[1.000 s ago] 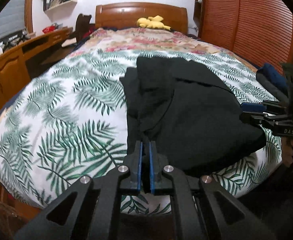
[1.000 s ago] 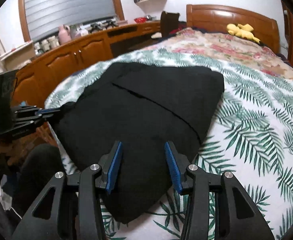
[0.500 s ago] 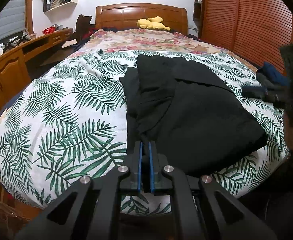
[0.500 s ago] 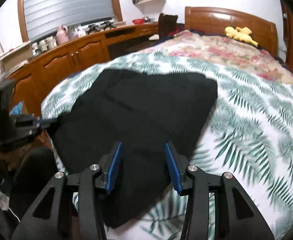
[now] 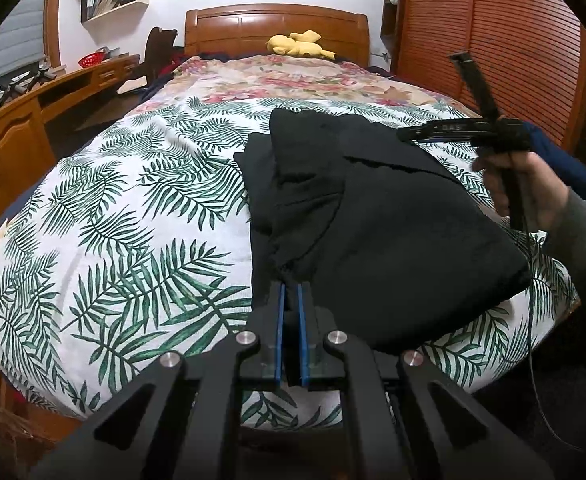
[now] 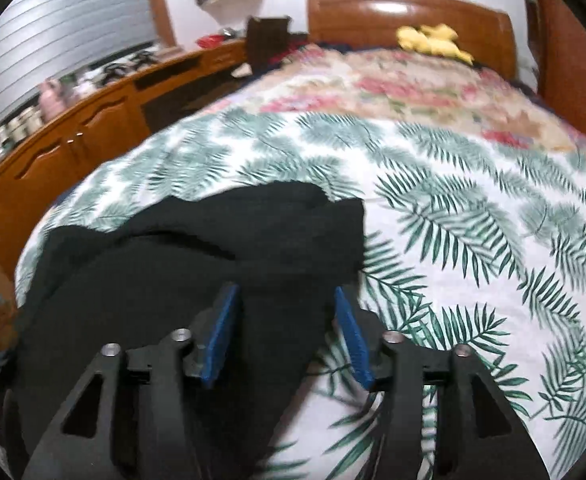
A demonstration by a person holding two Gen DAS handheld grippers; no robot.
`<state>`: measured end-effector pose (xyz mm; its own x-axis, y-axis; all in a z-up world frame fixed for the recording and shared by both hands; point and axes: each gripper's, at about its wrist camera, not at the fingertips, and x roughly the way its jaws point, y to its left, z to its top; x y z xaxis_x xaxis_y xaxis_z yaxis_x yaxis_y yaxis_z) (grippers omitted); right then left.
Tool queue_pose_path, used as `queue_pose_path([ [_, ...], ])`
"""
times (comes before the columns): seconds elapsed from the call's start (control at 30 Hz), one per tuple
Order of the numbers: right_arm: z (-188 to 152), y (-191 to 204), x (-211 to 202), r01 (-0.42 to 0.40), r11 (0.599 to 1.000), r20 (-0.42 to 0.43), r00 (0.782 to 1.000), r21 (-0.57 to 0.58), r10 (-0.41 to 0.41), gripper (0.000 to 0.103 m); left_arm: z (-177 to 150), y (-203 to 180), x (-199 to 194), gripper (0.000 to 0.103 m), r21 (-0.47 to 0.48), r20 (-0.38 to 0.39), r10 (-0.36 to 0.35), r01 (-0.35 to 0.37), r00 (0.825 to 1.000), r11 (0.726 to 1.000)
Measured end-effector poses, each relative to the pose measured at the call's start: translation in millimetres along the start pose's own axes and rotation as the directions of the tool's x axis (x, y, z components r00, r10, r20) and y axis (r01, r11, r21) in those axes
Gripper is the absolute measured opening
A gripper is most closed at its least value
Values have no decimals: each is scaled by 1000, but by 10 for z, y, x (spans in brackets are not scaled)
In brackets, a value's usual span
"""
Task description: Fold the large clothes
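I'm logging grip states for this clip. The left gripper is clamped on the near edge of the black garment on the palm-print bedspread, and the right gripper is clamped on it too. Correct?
Not quite. The right gripper is open, its blue pads apart over the black garment, as the right wrist view shows. The left gripper is indeed clamped on its near edge, on the palm-print bedspread.

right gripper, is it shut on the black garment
No, the right gripper is open, its blue pads spread wide above the black garment without pinching it.
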<state>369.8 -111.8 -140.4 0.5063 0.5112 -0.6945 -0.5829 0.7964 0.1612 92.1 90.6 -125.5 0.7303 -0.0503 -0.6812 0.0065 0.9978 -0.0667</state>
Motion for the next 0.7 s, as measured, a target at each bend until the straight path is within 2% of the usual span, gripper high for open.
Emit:
queue_pose_path([
  [0.13, 22, -111, 154, -38, 998, -30, 999, 46, 40, 78, 20, -15, -10, 5, 7, -9, 11, -11, 1000, 1000],
  [0.37, -4, -127, 391, -164, 979, -130, 975, 123, 180, 78, 65, -20, -70, 6, 13, -19, 1, -1, 1000, 1000],
  [0.47, -27, -98, 366, -197, 973, -127, 969, 122, 212, 66, 80, -4, -116, 12, 17, -38, -5, 6, 999, 1000],
  [0.53, -24, -64, 293, -193, 976, -106, 973, 99, 203, 46, 80, 3, -154, 17, 17, -48, -1, 2, 999, 1000],
  [0.63, -23, -33, 144, -165, 984, -68, 983, 73, 170, 29, 53, 6, -212, 25, 19, -46, -1, 2, 999, 1000],
  [0.7, -31, -36, 10, -146, 986, -38, 988, 75, 149, 24, 33, 10, -242, 29, 22, -46, -6, 7, 999, 1000],
])
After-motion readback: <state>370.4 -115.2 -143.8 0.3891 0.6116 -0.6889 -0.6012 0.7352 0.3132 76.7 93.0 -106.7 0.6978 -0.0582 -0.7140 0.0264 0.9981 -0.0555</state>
